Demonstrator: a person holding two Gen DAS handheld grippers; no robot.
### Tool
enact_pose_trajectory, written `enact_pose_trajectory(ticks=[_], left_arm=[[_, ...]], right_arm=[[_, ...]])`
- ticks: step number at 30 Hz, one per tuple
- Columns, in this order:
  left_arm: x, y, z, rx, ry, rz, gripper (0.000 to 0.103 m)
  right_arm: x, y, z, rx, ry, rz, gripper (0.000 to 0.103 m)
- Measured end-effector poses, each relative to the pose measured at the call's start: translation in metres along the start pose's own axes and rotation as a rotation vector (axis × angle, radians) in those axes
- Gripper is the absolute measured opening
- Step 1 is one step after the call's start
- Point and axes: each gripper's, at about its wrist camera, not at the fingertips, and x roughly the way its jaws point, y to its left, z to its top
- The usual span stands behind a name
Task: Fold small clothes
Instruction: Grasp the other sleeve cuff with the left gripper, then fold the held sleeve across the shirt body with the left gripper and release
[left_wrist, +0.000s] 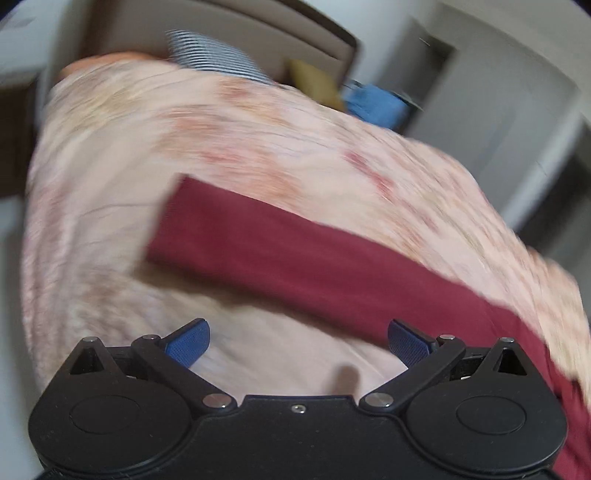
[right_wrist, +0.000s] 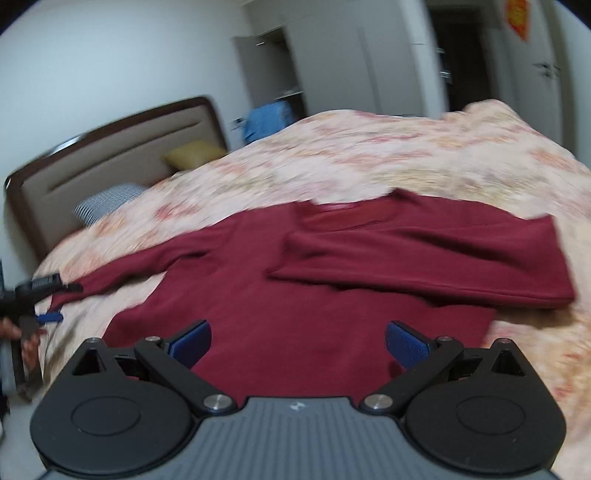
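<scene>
Bed: one, under a floral pink-and-cream bedspread (right_wrist: 369, 162), and it fills most of both views, blurred in each.
Headboard: one, padded beige with a dark wood rim (right_wrist: 110, 147), at the far left end of the bed in the right wrist view.
Garment: one dark red long-sleeved top (right_wrist: 295, 295) lying flat on the bedspread; one sleeve is folded across the chest, the other stretches out toward the headboard side.
Pillows: two by the headboard, one striped blue and white (right_wrist: 107, 201), one mustard yellow (right_wrist: 192, 155).
Blue cloth: one piece (right_wrist: 269, 118) beyond the bed, near the open wardrobe.
Writing: a red paper hanging (right_wrist: 517, 16) on the far wall, too blurred to read.
Left gripper (left_wrist: 298, 345): jaws spread wide over the bedspread, nothing between them, the stretched sleeve just ahead.
Right gripper (right_wrist: 298, 345): jaws spread wide above the top's lower body, nothing held.
</scene>
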Motion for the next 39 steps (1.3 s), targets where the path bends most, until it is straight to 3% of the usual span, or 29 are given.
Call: enact_pose_trajectory(ticks=[4, 7, 9, 10, 11, 12, 15, 17, 21, 25, 29, 32, 39], left_arm=[[0.010, 0.034, 0.015, -0.193, -0.061, 0.015, 0.093], [0.013, 0.043, 0.021, -0.277, -0.133, 0.042, 0.072], [0.014, 0.043, 0.025, -0.293, -0.182, 0.054, 0.041], [0.014, 0.043, 0.027, -0.292, -0.199, 0.056, 0.033], [0.015, 0.043, 0.030, -0.288, -0.209, 0.050, 0.016], [0.016, 0.042, 0.034, -0.284, -0.217, 0.045, 0.007], [0.015, 0.028, 0.050, -0.245, -0.256, 0.017, 0.006], [0.006, 0.004, 0.065, -0.163, -0.311, -0.036, 0.005], [-0.021, -0.079, 0.079, 0.102, -0.406, -0.170, 0.005], [-0.042, -0.174, 0.066, 0.311, -0.405, -0.336, 0.005], [-0.046, -0.254, 0.032, 0.411, -0.316, -0.492, 0.005], [-0.036, -0.298, -0.014, 0.464, -0.214, -0.569, 0.005], [0.011, -0.335, -0.123, 0.561, 0.046, -0.620, 0.005]], right_arm=[[0.017, 0.030, -0.008, -0.044, 0.036, 0.019, 0.103], [0.024, 0.042, -0.014, -0.044, 0.067, 0.043, 0.103], [0.027, 0.047, -0.017, -0.049, 0.083, 0.049, 0.103], [0.028, 0.049, -0.019, -0.051, 0.089, 0.051, 0.103], [0.028, 0.050, -0.020, -0.055, 0.094, 0.054, 0.103], [0.030, 0.052, -0.021, -0.062, 0.098, 0.055, 0.103], [0.029, 0.053, -0.022, -0.084, 0.094, 0.046, 0.103], [0.026, 0.052, -0.022, -0.091, 0.084, 0.043, 0.103], [0.022, 0.046, -0.019, -0.091, 0.053, 0.036, 0.103], [0.017, 0.032, -0.014, -0.076, 0.027, 0.017, 0.103], [0.008, 0.011, -0.009, -0.050, -0.004, -0.021, 0.103], [-0.001, -0.008, -0.008, -0.044, -0.018, -0.064, 0.103], [-0.022, -0.054, -0.013, -0.018, -0.014, -0.162, 0.103]])
